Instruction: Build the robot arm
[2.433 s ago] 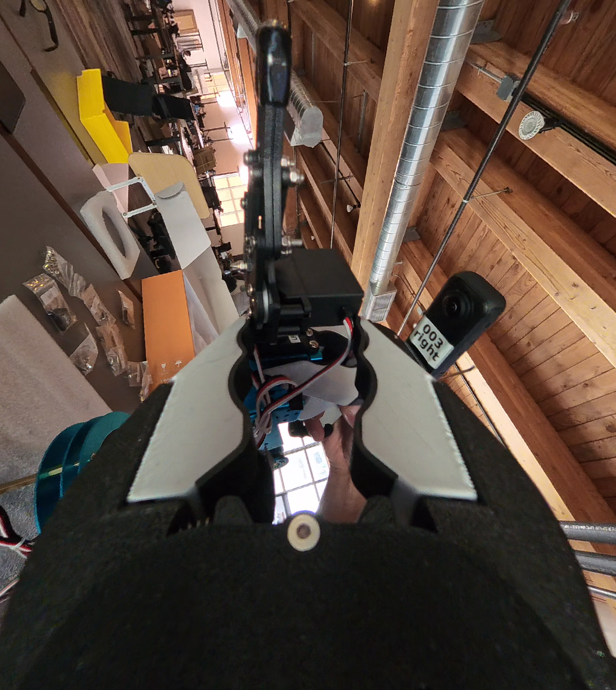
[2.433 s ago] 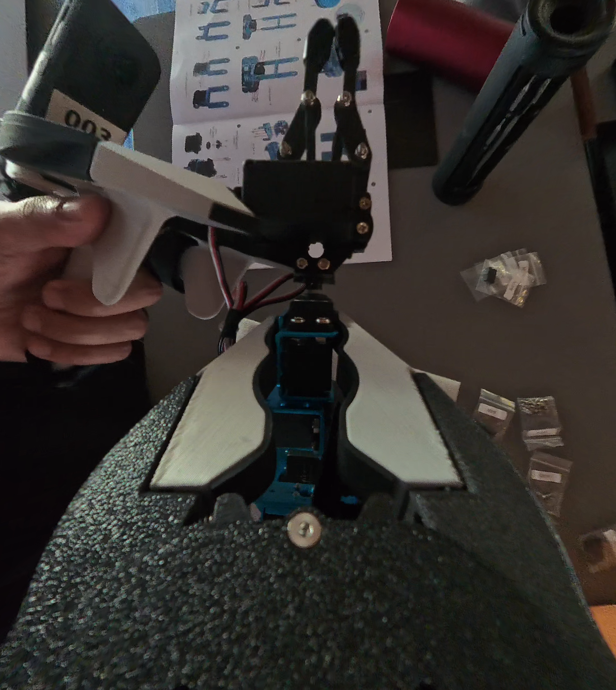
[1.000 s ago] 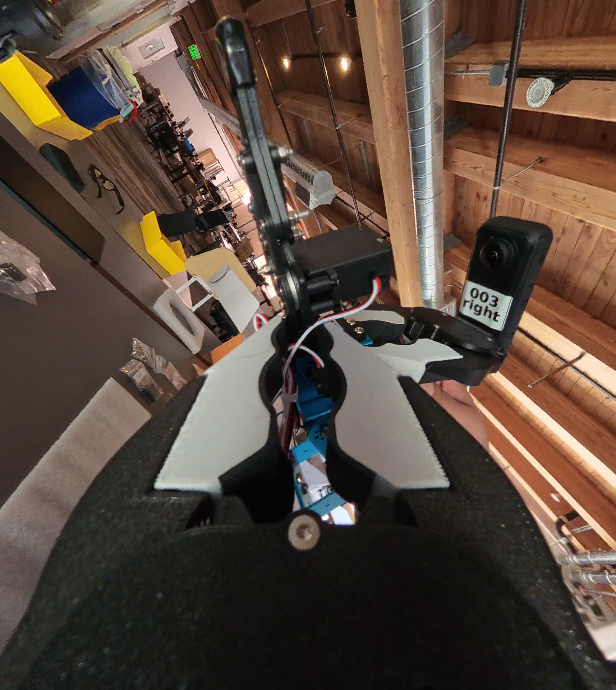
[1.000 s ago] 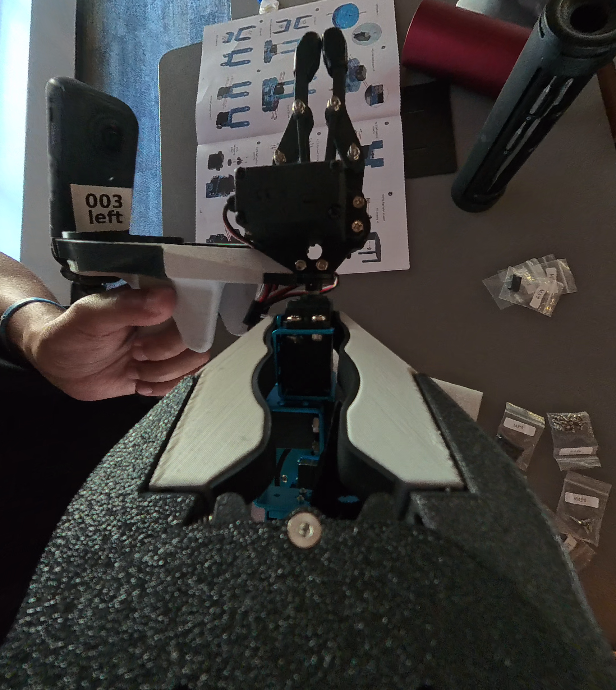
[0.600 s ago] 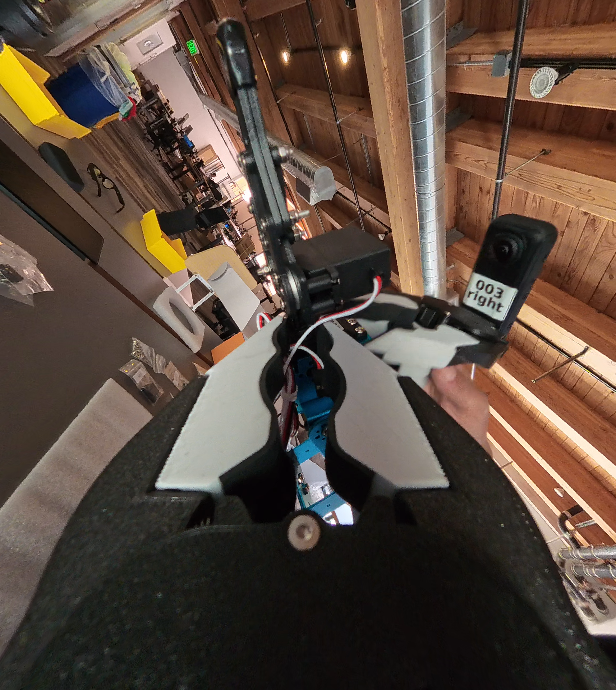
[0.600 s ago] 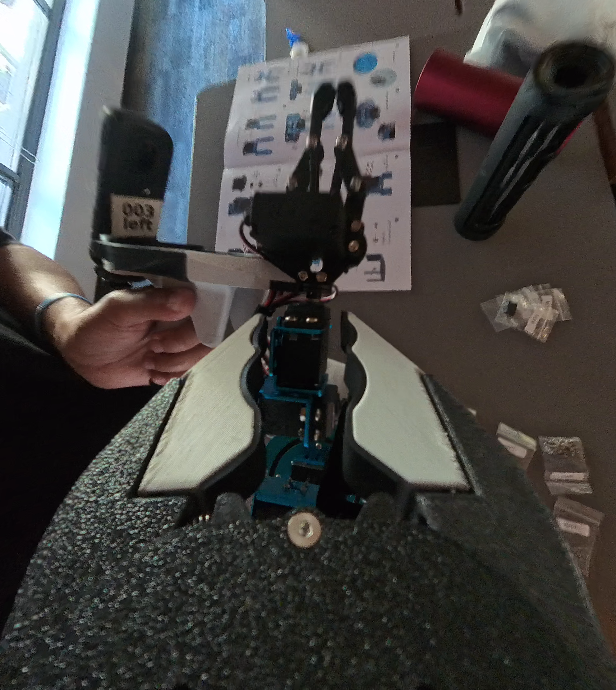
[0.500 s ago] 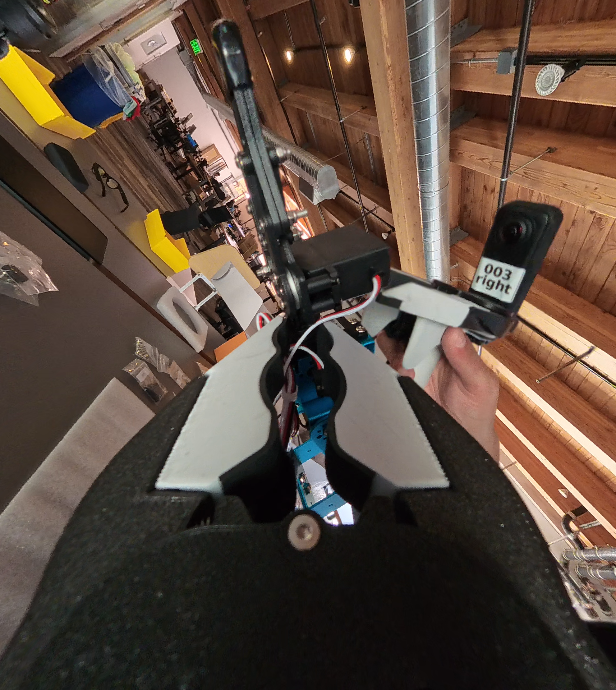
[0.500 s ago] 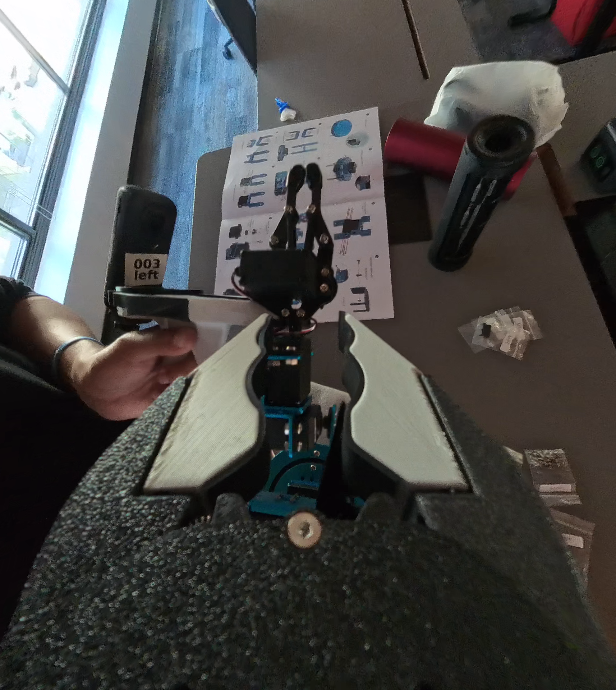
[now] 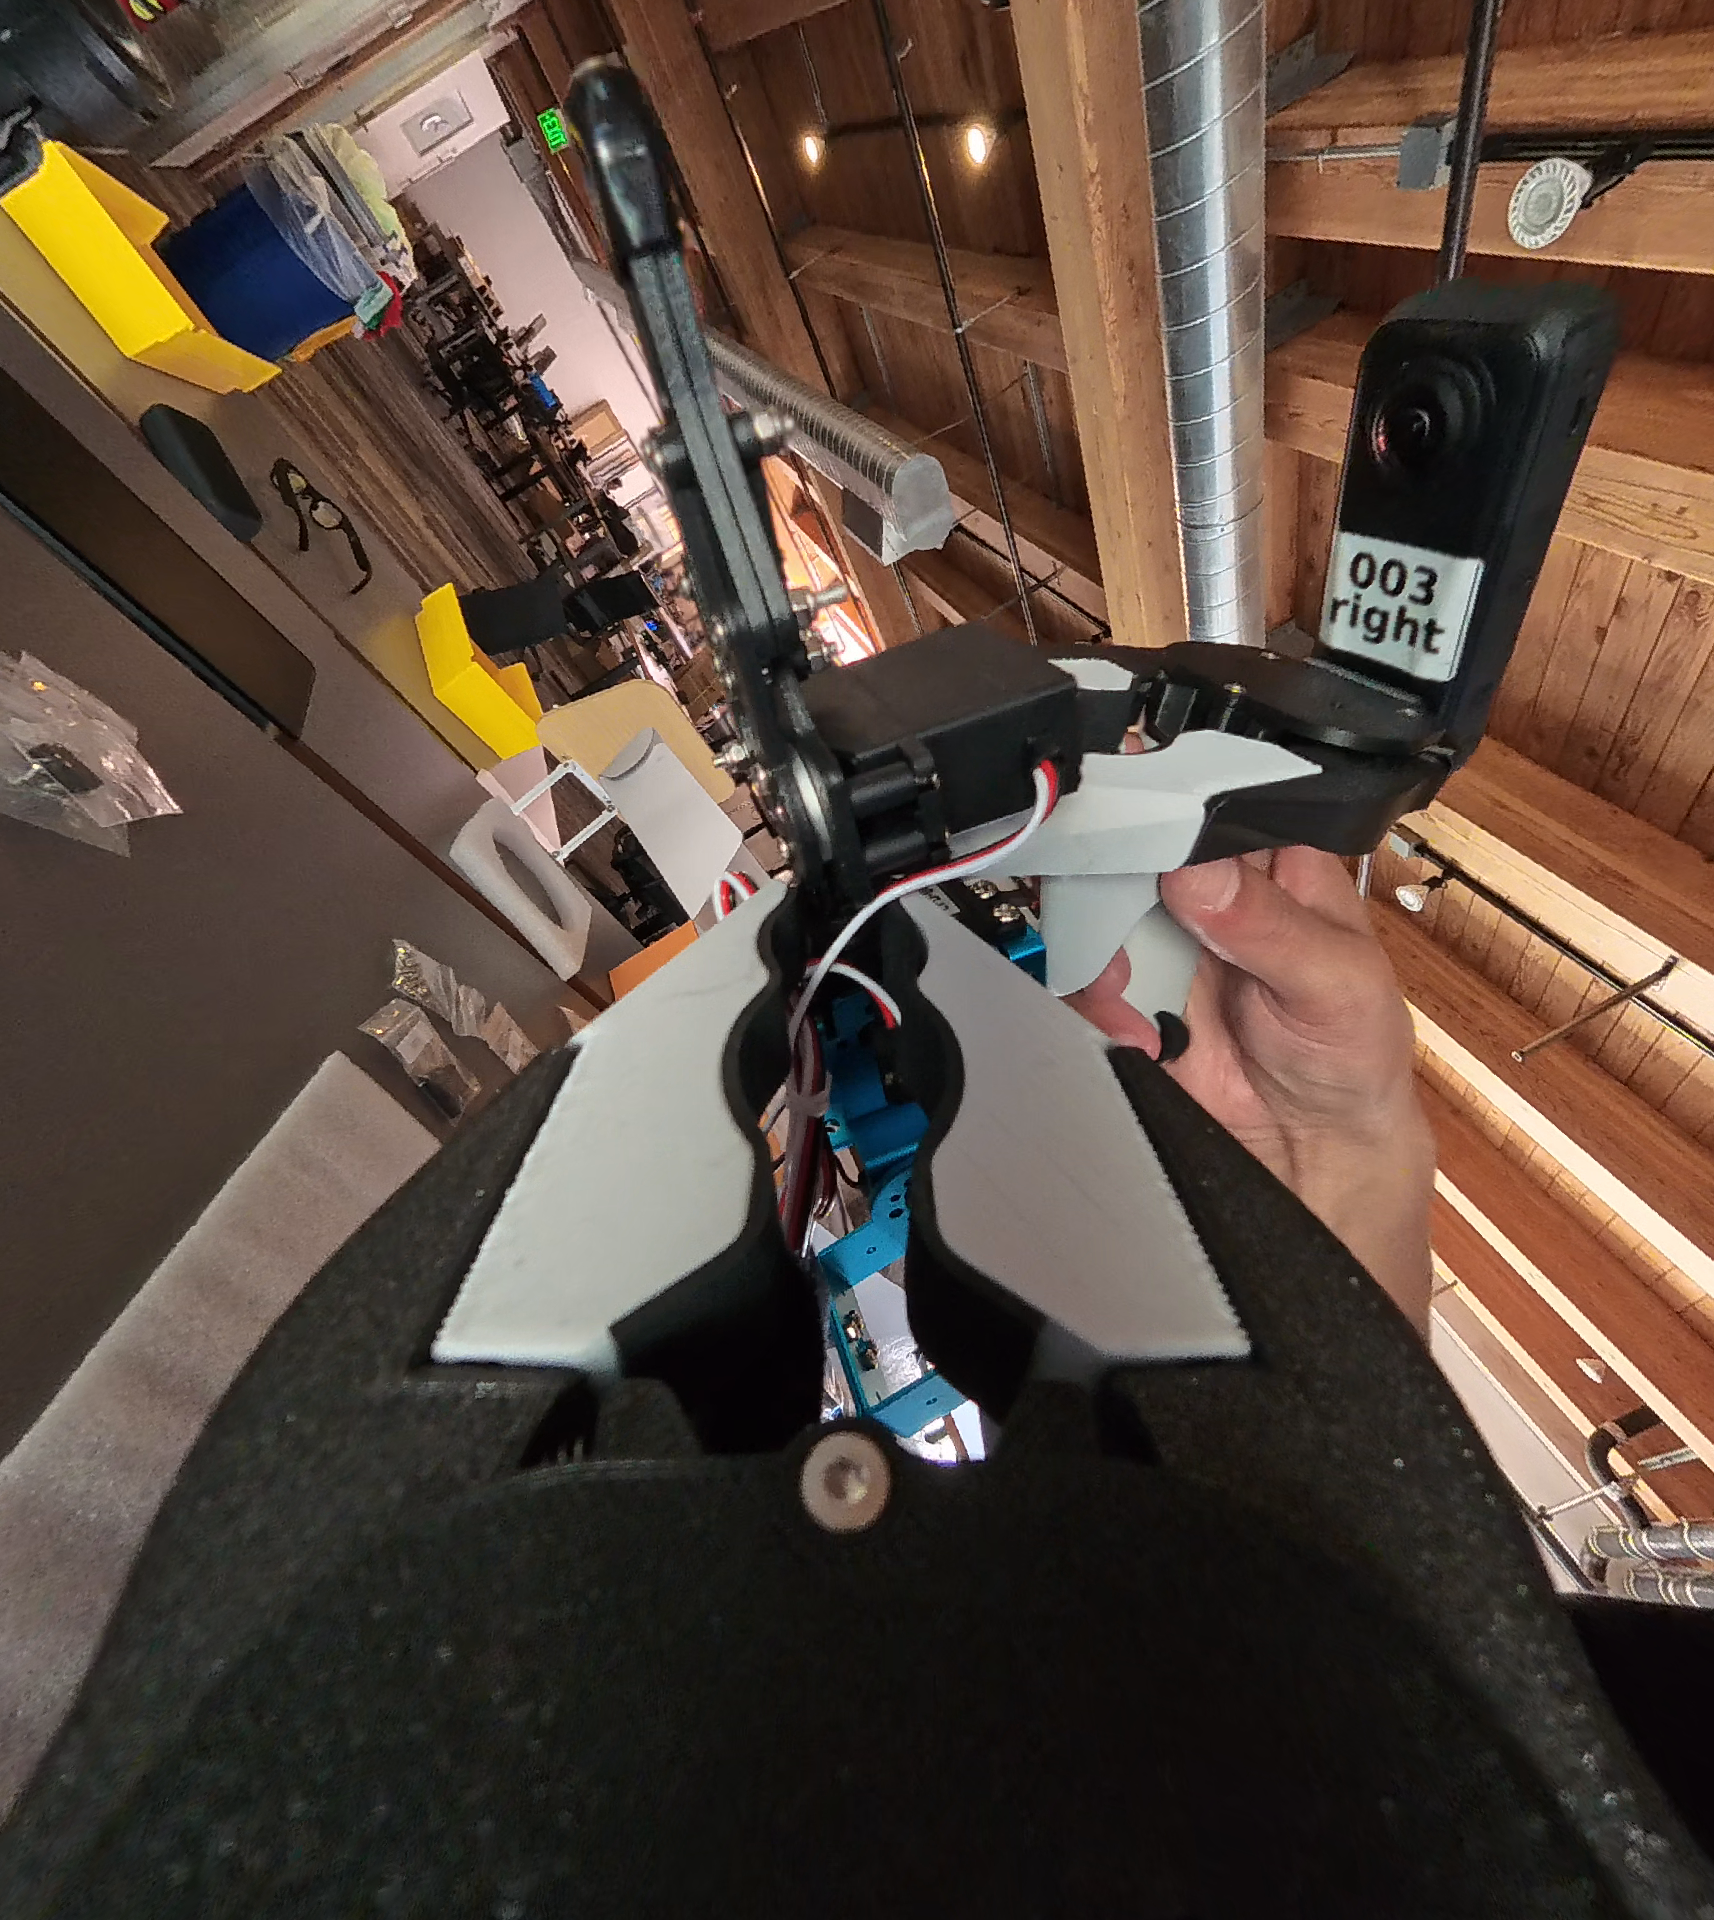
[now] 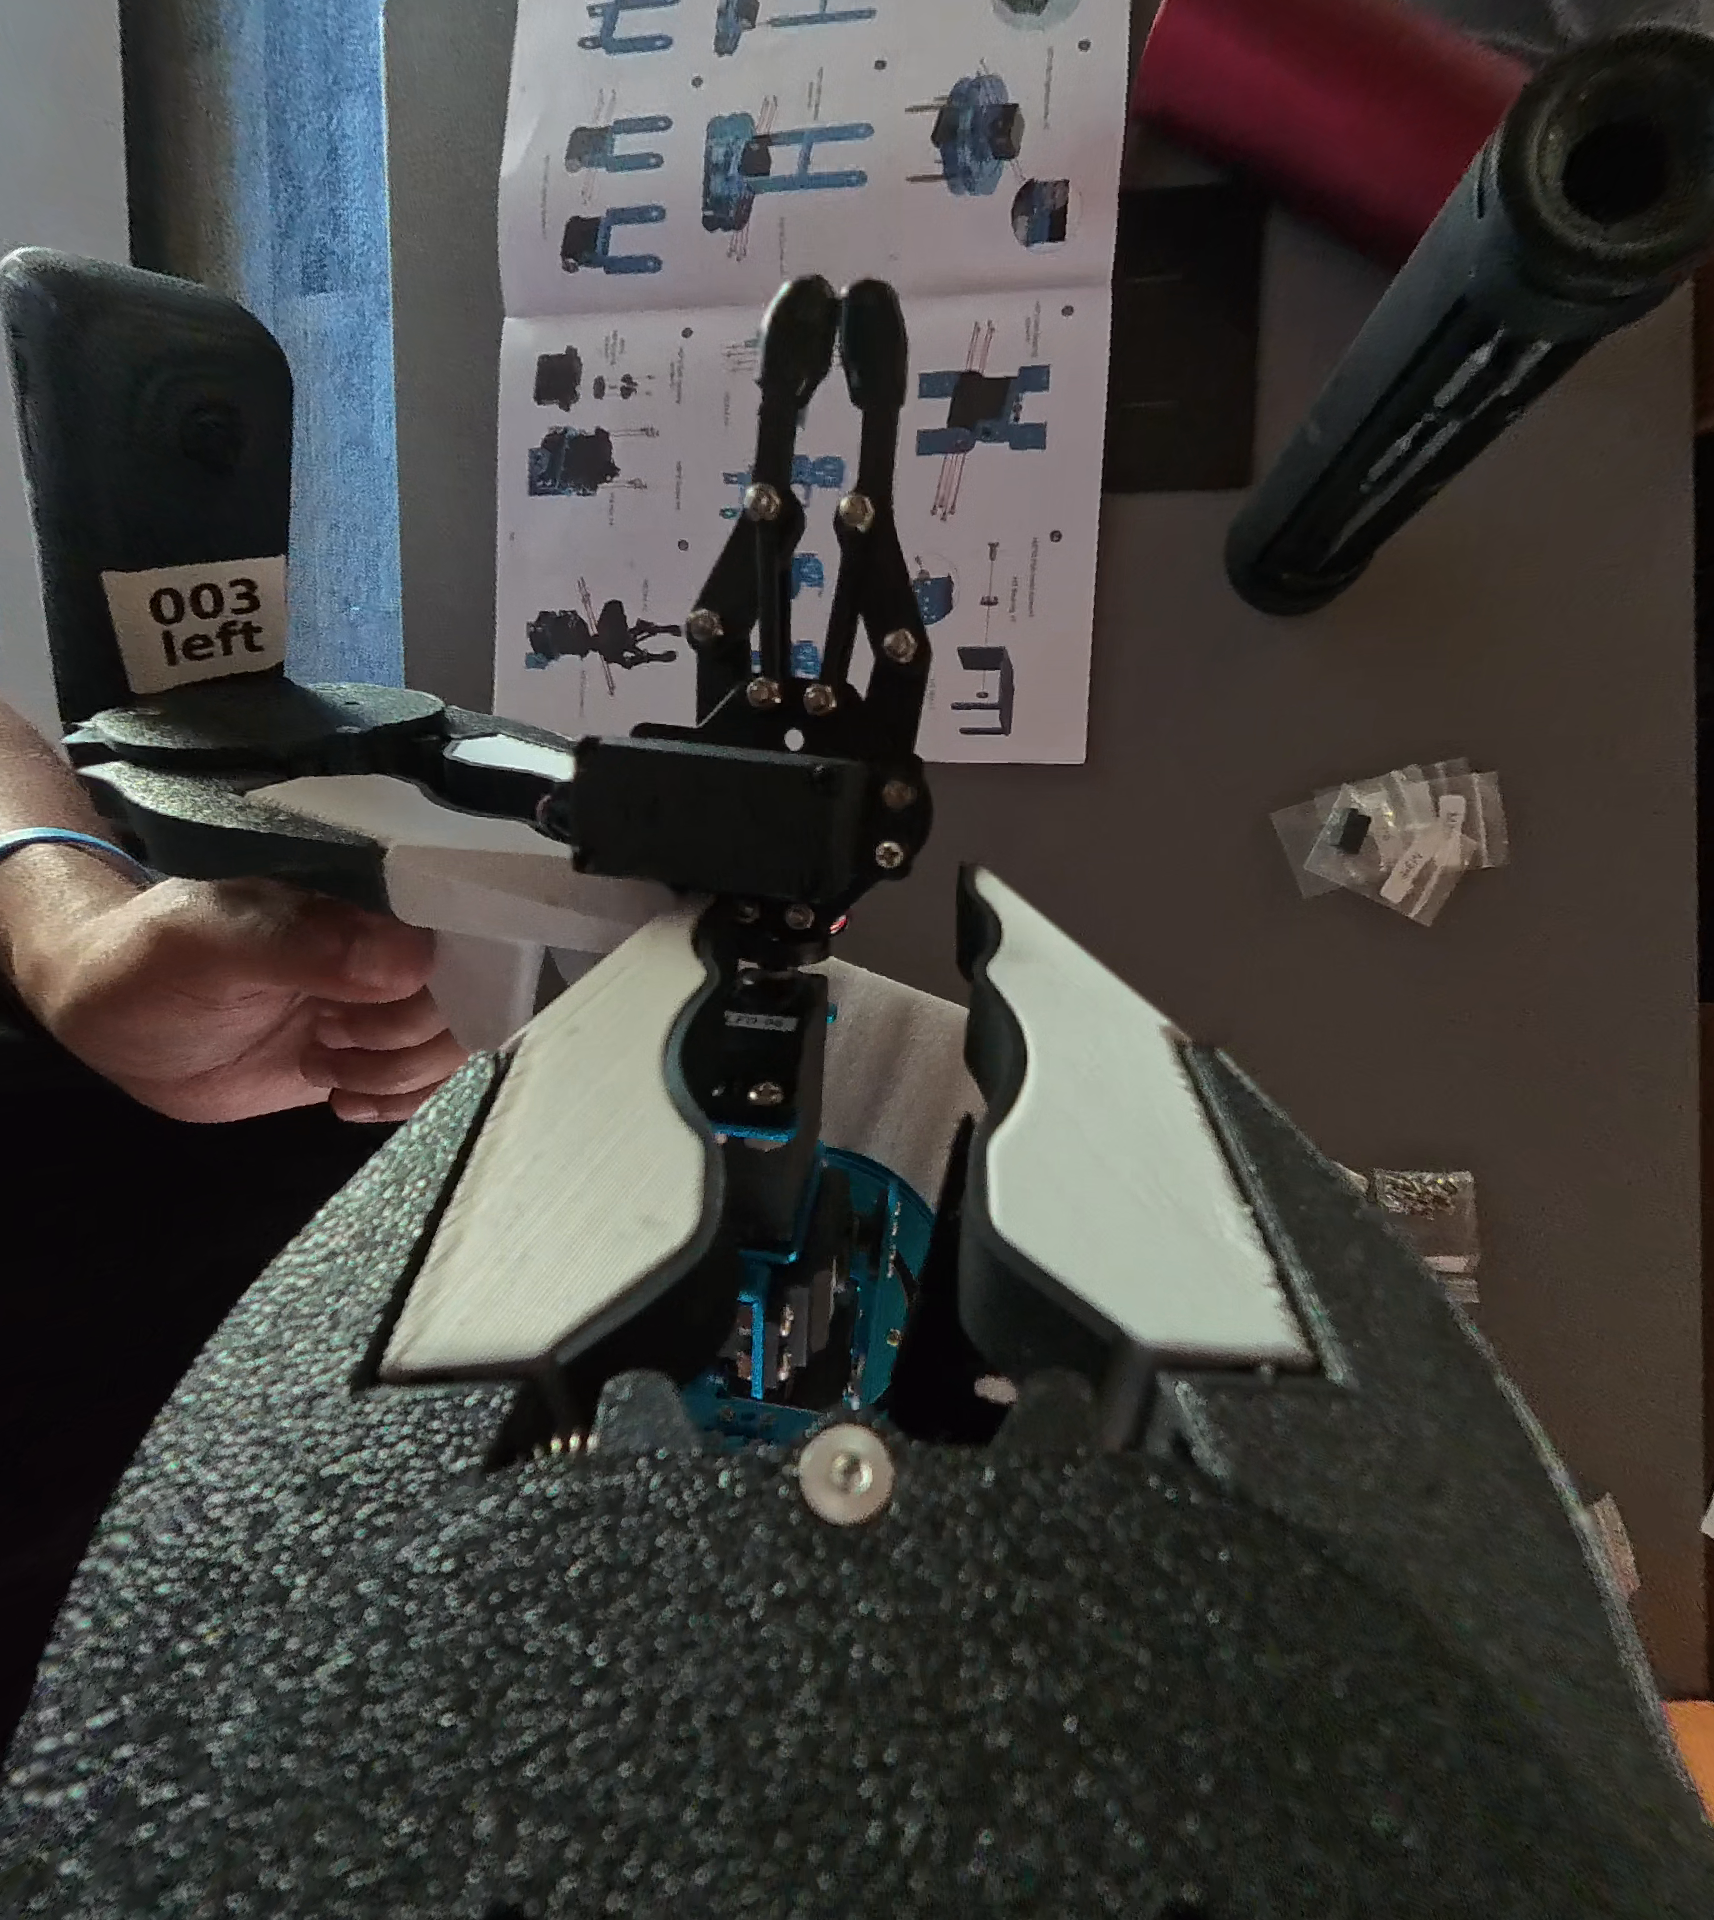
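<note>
Black pebbled gripper body [image 10: 832,1662] with white fingers [image 10: 572,1143], silver screw [image 10: 845,1472]; blue wristband [image 10: 22,847] at left.

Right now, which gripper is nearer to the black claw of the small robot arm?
Left. The left gripper clamps the black servo at the black claw's base; the right gripper stands open lower down, around the section beneath.

Grey table [image 10: 1455,1039] with instruction sheet [image 10: 624,416], black tube [image 10: 1455,343], bagged small parts [image 10: 1393,836].
</note>
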A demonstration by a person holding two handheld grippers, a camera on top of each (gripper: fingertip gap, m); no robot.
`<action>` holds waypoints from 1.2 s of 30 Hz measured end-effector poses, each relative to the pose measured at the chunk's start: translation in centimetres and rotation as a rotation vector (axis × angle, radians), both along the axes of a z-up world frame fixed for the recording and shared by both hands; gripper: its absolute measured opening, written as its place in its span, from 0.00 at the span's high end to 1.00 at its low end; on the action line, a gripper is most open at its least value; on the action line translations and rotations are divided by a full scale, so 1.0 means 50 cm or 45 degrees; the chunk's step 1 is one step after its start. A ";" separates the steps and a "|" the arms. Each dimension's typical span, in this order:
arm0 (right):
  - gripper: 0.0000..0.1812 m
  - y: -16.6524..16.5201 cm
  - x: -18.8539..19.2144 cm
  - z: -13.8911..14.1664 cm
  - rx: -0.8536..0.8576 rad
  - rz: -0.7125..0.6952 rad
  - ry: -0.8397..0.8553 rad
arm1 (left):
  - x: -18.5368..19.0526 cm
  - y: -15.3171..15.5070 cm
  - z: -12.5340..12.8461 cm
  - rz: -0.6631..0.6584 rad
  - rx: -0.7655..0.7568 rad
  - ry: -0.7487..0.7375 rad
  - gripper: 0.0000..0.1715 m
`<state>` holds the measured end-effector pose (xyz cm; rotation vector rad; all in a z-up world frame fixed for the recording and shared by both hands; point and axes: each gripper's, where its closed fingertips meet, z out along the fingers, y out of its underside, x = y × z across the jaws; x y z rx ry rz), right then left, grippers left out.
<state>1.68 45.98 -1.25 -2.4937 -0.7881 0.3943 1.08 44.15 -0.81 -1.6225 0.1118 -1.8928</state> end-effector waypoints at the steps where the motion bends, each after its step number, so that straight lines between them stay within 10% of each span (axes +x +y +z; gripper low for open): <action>1: 0.76 0.003 0.003 0.001 0.006 -0.014 -0.007 | 0.000 0.001 0.000 0.000 -0.001 0.000 0.93; 4: 0.90 0.016 0.026 0.016 0.097 -0.082 -0.051 | 0.001 0.005 -0.002 0.000 -0.013 -0.008 0.93; 20: 0.85 -0.007 0.010 0.009 0.020 -0.064 0.034 | 0.001 0.004 0.001 -0.006 0.009 0.015 0.94; 26: 0.76 -0.035 0.018 0.062 0.088 -0.084 0.279 | 0.009 0.000 0.007 -0.001 0.079 0.071 0.93; 36: 0.62 -0.128 0.056 -0.039 0.173 -0.163 0.017 | 0.017 0.001 0.014 -0.018 0.111 0.111 0.93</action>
